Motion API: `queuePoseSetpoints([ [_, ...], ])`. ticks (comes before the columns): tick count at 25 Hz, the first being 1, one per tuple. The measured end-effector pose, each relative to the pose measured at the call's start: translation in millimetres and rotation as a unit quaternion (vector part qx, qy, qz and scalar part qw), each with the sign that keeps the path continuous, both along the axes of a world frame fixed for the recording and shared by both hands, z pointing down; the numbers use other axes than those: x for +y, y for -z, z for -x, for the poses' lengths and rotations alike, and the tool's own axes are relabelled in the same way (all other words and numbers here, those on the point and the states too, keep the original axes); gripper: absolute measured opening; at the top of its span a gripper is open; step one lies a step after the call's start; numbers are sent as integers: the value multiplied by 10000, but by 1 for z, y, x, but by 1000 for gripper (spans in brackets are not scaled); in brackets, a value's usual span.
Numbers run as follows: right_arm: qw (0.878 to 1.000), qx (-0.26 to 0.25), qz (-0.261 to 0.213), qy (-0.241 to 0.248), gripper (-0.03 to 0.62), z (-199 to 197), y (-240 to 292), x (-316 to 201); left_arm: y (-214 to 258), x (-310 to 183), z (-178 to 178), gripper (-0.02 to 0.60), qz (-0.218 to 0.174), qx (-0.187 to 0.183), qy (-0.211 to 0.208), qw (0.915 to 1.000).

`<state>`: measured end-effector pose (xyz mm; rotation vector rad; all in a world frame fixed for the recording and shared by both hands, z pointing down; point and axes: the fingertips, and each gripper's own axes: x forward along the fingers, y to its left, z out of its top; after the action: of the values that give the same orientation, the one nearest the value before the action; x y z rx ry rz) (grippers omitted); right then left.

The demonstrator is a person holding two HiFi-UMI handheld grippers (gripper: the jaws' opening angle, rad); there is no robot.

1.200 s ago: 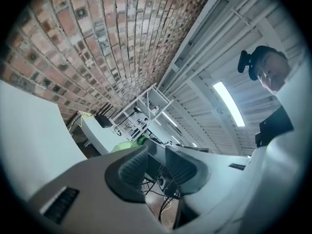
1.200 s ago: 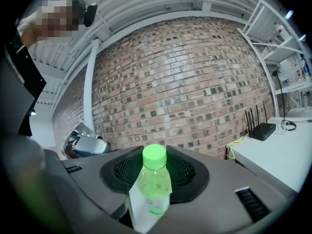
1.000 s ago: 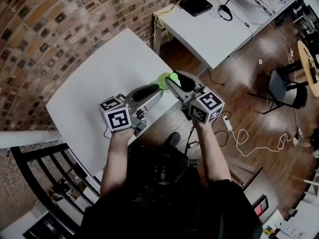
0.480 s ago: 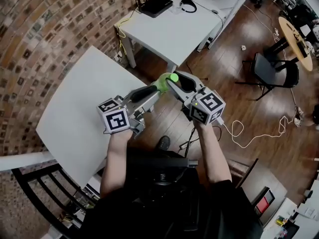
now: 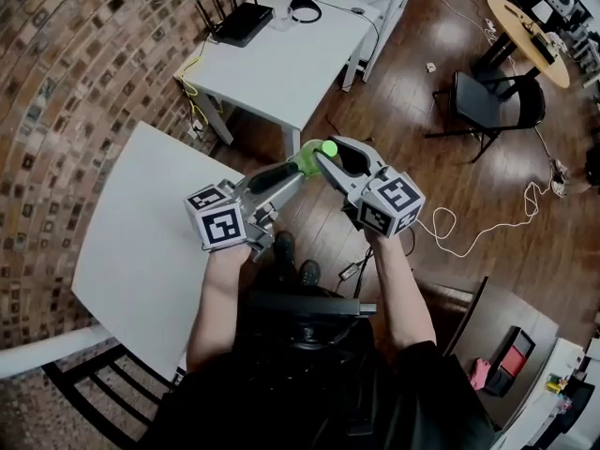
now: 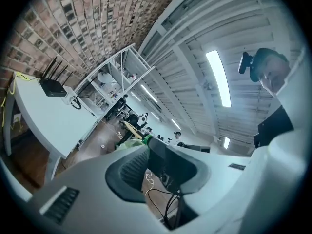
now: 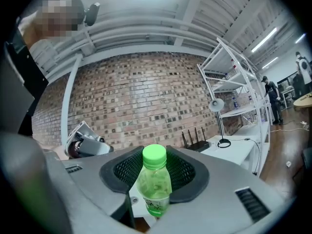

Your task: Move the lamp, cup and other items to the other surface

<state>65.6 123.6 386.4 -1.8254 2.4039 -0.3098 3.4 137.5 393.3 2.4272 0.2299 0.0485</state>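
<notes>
Both white tables have slid leftward in the head view since a second ago, while the grippers stay centred. The bare square white table now lies at lower left. The long white table carrying a black antenna router sits at upper left of centre. Over the dark wood floor, the right gripper clamps a clear green plastic bottle with a bright green cap. The left gripper touches the bottle's other end with its tips.

In the left gripper view, the jaws are drawn together with only a slit of floor between the pads. The bottle's pale body sits at their tips, mid-frame.

In the right gripper view, the pads press the bottle from both sides at lower centre. At right, a pale desk lamp with a round base stands on the long table beside the router.
</notes>
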Motion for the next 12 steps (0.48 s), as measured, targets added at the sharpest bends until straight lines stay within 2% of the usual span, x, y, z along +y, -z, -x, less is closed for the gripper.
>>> queuePoseSetpoints([
  [7,9980,219,174,-571,179,-55,1,-13,0,-22,-58,150,165,208,-589,9979],
  [12,9946,383,229,-940,179,-93,13,-43,6,-60,-91,150,268,408,-863,9951],
])
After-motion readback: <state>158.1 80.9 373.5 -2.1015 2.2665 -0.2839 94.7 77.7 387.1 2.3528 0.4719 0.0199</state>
